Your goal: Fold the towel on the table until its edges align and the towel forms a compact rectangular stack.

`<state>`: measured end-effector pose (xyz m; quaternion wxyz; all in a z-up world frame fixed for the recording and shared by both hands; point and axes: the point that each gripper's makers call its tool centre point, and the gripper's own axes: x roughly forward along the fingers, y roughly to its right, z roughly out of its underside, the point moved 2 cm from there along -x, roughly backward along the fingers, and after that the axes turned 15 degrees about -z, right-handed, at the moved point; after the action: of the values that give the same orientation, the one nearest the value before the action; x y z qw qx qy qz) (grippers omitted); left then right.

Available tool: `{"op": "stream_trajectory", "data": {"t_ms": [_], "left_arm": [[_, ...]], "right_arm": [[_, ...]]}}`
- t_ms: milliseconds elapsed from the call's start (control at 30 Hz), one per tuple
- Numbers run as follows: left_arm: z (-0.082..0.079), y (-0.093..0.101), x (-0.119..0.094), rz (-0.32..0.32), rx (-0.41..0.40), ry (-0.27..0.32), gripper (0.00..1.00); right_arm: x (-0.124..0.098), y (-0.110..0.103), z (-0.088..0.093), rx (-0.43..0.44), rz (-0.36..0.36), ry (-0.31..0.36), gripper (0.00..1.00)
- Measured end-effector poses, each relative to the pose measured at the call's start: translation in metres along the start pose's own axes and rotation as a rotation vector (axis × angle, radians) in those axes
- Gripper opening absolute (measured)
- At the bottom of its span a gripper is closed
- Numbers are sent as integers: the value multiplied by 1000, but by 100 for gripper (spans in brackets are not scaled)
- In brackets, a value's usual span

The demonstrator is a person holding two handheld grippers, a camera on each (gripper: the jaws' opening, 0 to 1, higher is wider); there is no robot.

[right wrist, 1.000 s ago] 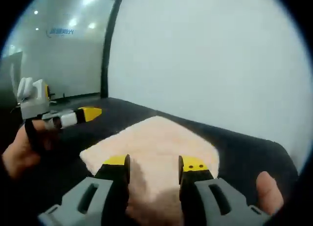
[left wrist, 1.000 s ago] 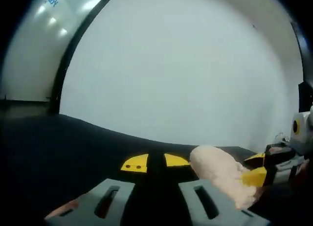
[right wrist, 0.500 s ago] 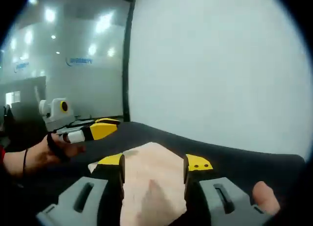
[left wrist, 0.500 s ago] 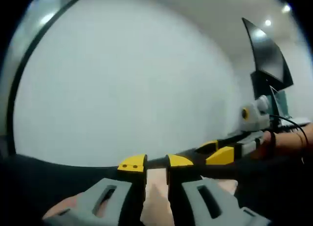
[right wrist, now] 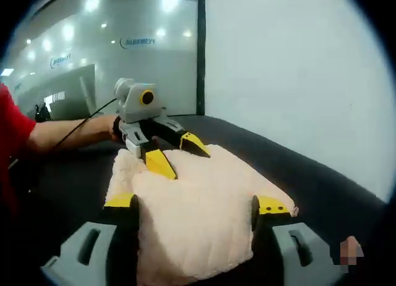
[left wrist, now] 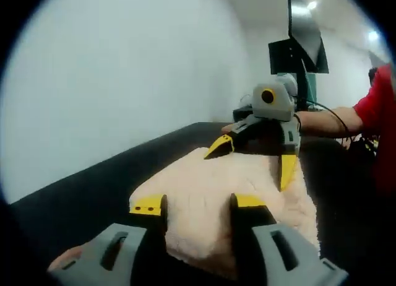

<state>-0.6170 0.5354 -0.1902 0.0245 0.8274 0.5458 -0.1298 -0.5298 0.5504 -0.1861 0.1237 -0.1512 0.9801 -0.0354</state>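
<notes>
- Both tools have swung round to face each other across the towel (left wrist: pixel 247 193); half a second ago the left view looked mostly at a blank wall with only a sliver of cloth between its jaws, and now the pink pile lies full in front of it
- Left tool (left wrist: pixel 198 205): jaws spread wide, one on each side of the near end of the towel, gripping nothing; whether their tips touch the pile I cannot tell
- Right tool (right wrist: pixel 198 202): jaws also wide apart, straddling the opposite end of the towel (right wrist: pixel 198 212), nothing pinched between them
- Seen from the left view, the right tool (left wrist: pixel 263 147) hangs over the far end with its yellow tips splayed, pointing down at the cloth; seen from the right view, the left tool (right wrist: pixel 162 148) does the same at its end
- Towel lies on the dark counter (left wrist: pixel 93 187), already doubled into a thick, roughly rectangular pad; edges look nearly matched, though one long side bulges a little and a lower layer peeps out along it in the right view
- A sleeve and forearm show behind each far tool
- Step in hand, as I judge it: either the last fold or the final tidy of the stack
- Next move calls for each tool to close on a corner at one end, lift together, carry that end over to meet the other, then press flat; if the stack is already compact enough, only a nudge to square the loose edge
</notes>
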Motion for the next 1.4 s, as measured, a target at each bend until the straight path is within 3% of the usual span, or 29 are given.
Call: {"op": "stream_trajectory", "data": {"t_ms": [67,100,200,300,367,400,433,467,600,667,700,800,967,1033,1100,1133,1167,1200,1300,1400], "left_arm": [[-1,14,-8,20,-24,33,46],[4,18,-8,23,-28,37,46],[-2,31,-12,15,-33,33,46],[-13,18,-19,9,-61,37,46],[-45,24,-37,91,-94,184,46],[-53,26,-47,120,-119,218,46],[-50,22,-52,127,-102,201,46],[-43,22,-52,128,-55,171,46],[-22,32,-42,203,-15,112,47],[-3,27,-35,178,1,28,47],[2,29,-35,178,0,23,47],[11,23,-34,176,-55,7,47],[11,29,-34,171,-76,0,46],[-4,33,-38,159,-15,56,46],[-42,47,-52,205,-88,234,37],[-53,53,-57,238,-121,283,33],[-46,54,-55,230,-100,238,33],[-34,55,-49,221,-60,179,33],[0,49,-33,198,-95,75,33],[-7,48,-33,192,-96,98,33]], "right_arm": [[1,2,5,4,-7,2,70],[2,3,8,7,-10,11,70],[2,1,7,18,-14,27,69],[-5,-3,-3,23,-17,18,69],[-13,-17,-26,22,-78,137,62],[-19,-25,-35,7,-101,184,60],[-21,-30,-40,-7,-114,199,58],[-19,-32,-39,-16,-123,180,59],[5,-36,-24,-34,-150,83,61],[15,-32,-12,-1,-154,59,59],[17,-29,-4,-1,-143,31,59],[19,-29,1,7,-138,38,56],[20,-30,5,-15,-127,28,54],[13,-33,-4,-29,-126,28,54],[1,-30,-27,-5,-102,145,43],[-5,-29,-37,-8,-93,202,37],[-7,-27,-39,20,-88,221,32],[-6,-23,-35,31,-80,194,33],[5,-19,-7,48,-39,71,33],[4,-18,0,42,-15,108,32]]}}
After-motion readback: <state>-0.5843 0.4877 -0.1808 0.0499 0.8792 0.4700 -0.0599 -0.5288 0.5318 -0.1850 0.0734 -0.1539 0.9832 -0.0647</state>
